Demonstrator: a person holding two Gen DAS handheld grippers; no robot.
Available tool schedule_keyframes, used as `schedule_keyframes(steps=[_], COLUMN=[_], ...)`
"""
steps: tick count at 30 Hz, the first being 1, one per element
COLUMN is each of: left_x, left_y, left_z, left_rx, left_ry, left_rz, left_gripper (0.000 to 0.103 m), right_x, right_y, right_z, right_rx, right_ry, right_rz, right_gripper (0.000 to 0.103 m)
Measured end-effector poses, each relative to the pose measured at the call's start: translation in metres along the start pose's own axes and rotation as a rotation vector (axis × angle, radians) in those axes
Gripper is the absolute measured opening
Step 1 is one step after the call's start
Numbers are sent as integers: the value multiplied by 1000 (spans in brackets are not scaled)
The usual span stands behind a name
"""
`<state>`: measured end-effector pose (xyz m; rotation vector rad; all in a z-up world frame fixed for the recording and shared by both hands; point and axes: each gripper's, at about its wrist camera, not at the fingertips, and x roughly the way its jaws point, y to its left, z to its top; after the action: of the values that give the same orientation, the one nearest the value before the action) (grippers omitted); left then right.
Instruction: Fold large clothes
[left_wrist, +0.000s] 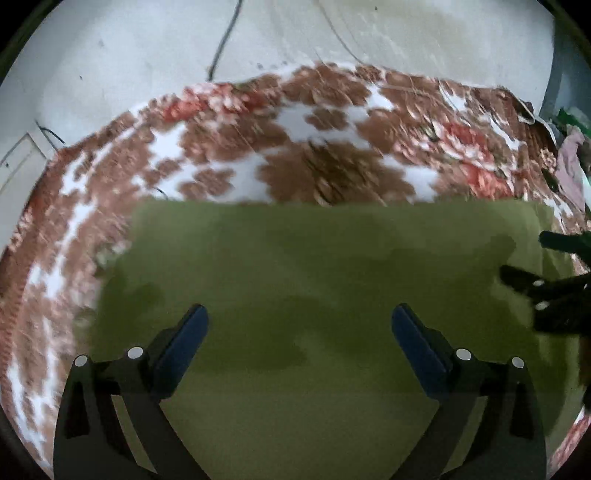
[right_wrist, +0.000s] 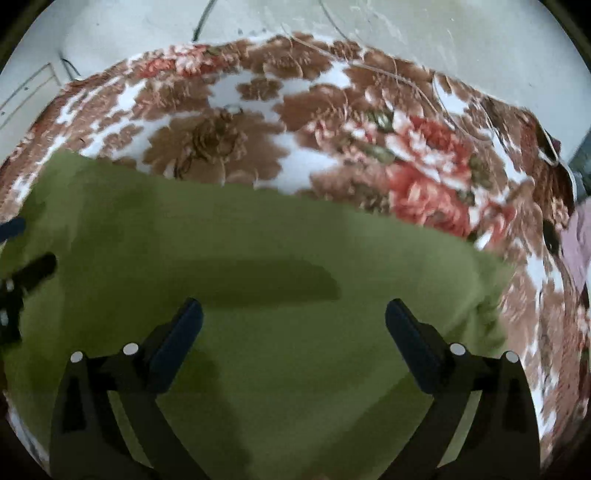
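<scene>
Your left claw (left_wrist: 300, 314) and right claw (right_wrist: 293, 309) are both wide open, holding nothing, above the green cloth (left_wrist: 332, 258) on the flowery blanket (right_wrist: 258, 110).

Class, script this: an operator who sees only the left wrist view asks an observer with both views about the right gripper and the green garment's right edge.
Operator: Is the right gripper holding cloth?
Observer: No. The right gripper stands wide open, with nothing gripped, above the green garment.
Operator: How does the garment's right edge lie?
Observer: It looks slightly rumpled and rests on the floral blanket.
</scene>
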<state>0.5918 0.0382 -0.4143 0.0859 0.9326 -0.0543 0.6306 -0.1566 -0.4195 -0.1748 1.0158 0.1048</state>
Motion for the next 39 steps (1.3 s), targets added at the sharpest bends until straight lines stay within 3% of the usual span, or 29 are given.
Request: schedule_keyframes(steps=[3, 8, 11, 13, 18, 21, 23, 27, 30, 34, 36, 39], left_x=[14, 22, 24, 27, 31, 34, 34, 27, 4, -64, -95, -134], left_y=[-1, 39, 65, 85, 127, 154, 161, 162, 162, 158, 158, 157], left_z=[-11, -25, -33, -37, -47, -47, -47, -46, -42, -50, -65, -114], left_rx=[21, 8, 30, 37, 56, -26, -49, -55, -86, -157, -226, -362], left_ry=[16, 33, 43, 51, 73, 97, 103, 103, 63, -69, -99, -110], left_rz=[33, 56, 107, 152, 213, 214, 214, 246, 205, 90, 21, -70], left_gripper=[98, 99, 99, 99, 99, 99, 99, 99, 98, 98, 98, 98], right_x=[11, 20, 24, 29, 38, 42, 46, 43, 26, -9, -29, -50], right_y=[-4, -34, -51, -74, -132, -169, -186, -183, -176, -147, -120, -82], right_z=[-11, -25, -32, -39, -51, -55, -60, -57, -51, -40, -39, -44], right_rx=[11, 26, 8, 41, 94, 135, 174, 150, 213, 229, 193, 155], right_ry=[5, 19, 20, 31, 44, 63, 80, 86, 54, -13, -38, -47], right_rz=[-9, -35, -72, -55, -150, -229, -220, -233, -169, -65, -23, 44], right_gripper=[98, 98, 98, 98, 98, 98, 98, 98, 98, 98, 98, 98])
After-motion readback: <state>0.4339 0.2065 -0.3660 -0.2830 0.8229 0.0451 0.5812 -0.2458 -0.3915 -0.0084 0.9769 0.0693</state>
